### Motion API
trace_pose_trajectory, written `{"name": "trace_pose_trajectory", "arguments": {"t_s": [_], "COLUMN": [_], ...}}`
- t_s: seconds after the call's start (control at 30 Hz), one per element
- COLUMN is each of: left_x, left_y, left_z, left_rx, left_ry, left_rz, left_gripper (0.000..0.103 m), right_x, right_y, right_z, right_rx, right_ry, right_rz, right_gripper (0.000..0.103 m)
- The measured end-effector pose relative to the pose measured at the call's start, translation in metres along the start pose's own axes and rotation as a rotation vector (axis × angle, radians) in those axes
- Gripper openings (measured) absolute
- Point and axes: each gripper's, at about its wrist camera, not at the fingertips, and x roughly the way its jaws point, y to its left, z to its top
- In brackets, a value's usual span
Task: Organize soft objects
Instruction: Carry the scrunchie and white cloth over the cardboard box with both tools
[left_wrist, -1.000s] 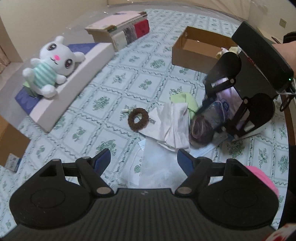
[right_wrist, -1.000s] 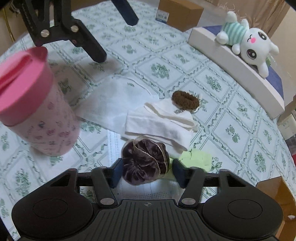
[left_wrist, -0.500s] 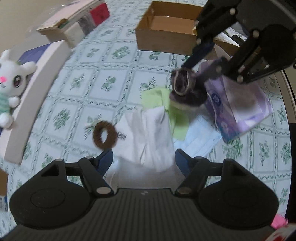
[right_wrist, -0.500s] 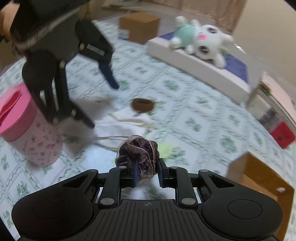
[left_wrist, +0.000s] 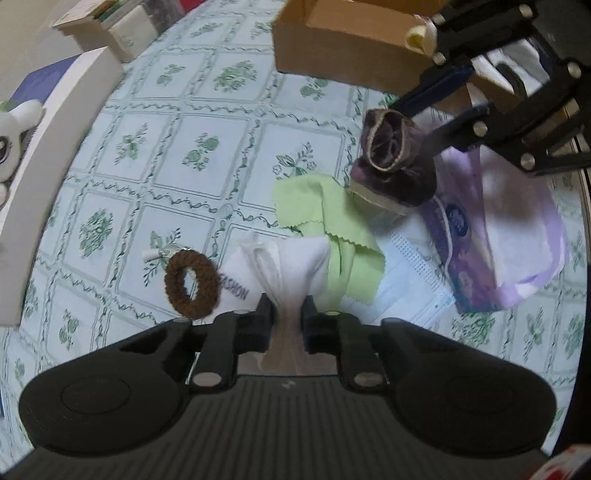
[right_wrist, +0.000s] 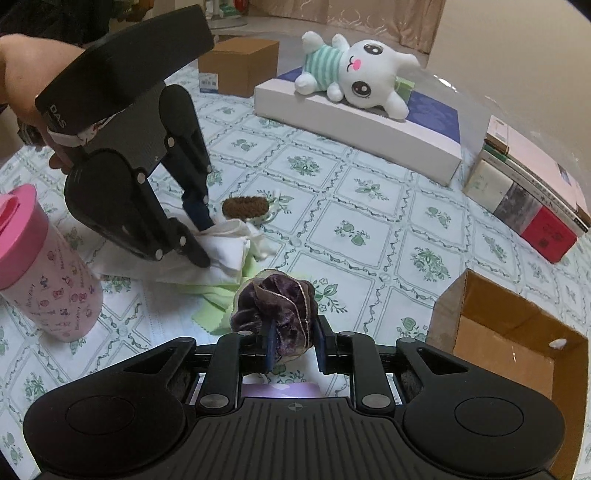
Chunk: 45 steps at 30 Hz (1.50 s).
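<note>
The left gripper (left_wrist: 287, 314) points down at the desk (left_wrist: 207, 147). Its fingers (left_wrist: 264, 314) have just been closing & now pinch a white cloth (left_wrist: 295, 258), which bunches up between them. That cloth lies near the middle of the desk, on top of a light green cloth (left_wrist: 325, 206) w/ zigzag edges. A brown hair tie (left_wrist: 190, 284) sits just beside the white cloth, on its left in the left wrist view.

The right gripper (right_wrist: 293, 345) is up off the desk. Its fingers (right_wrist: 320, 347) are nearly closed & squeeze a purple velvet scrunchie (right_wrist: 275, 306), which sticks out in front of them. The scrunchie hangs in the air over the green cloth, w/ the open cardboard box (right_wrist: 513, 332) near on the right in the right wrist view.

A purple tissue pack (left_wrist: 498, 236) & a pale blue face mask (left_wrist: 410, 273) lie by the cloths. A pink cup w/ lid (right_wrist: 40, 273) stands on the left in the right wrist view. Farther back a white bunny plush (right_wrist: 354, 75) lies on a long white box (right_wrist: 354, 129). A closed brown box (right_wrist: 240, 66) is behind it & a stack of books (right_wrist: 532, 192) is at the right edge.
</note>
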Motion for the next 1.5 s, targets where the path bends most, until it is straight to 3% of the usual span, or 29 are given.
{"name": "trace_pose_trajectory", "arguments": {"t_s": [0.37, 0.73, 1.07, 1.5], "left_x": [-0.1, -0.175, -0.195, -0.166], "left_y": [-0.005, -0.078, -0.14, -0.238], "left_z": [0.005, -0.004, -0.023, -0.054], "left_rx": [-0.285, -0.477, -0.566, -0.763], "left_ry": [-0.212, -0.373, -0.436, -0.589], "left_rz": [0.003, 0.054, 0.137, 0.193], "left_gripper": [0.011, 0.011, 0.011, 0.011], "right_x": [-0.063, -0.138, -0.173, -0.207], "right_y": [-0.003, 0.012, 0.029, 0.054], "right_z": [-0.01, -0.047, -0.094, -0.161], "right_rx": [0.144, 0.307, 0.387, 0.472], "right_ry": [-0.105, -0.206, -0.247, -0.33], "right_rz": [-0.008, 0.006, 0.009, -0.103], "right_gripper": [0.021, 0.021, 0.021, 0.021]}}
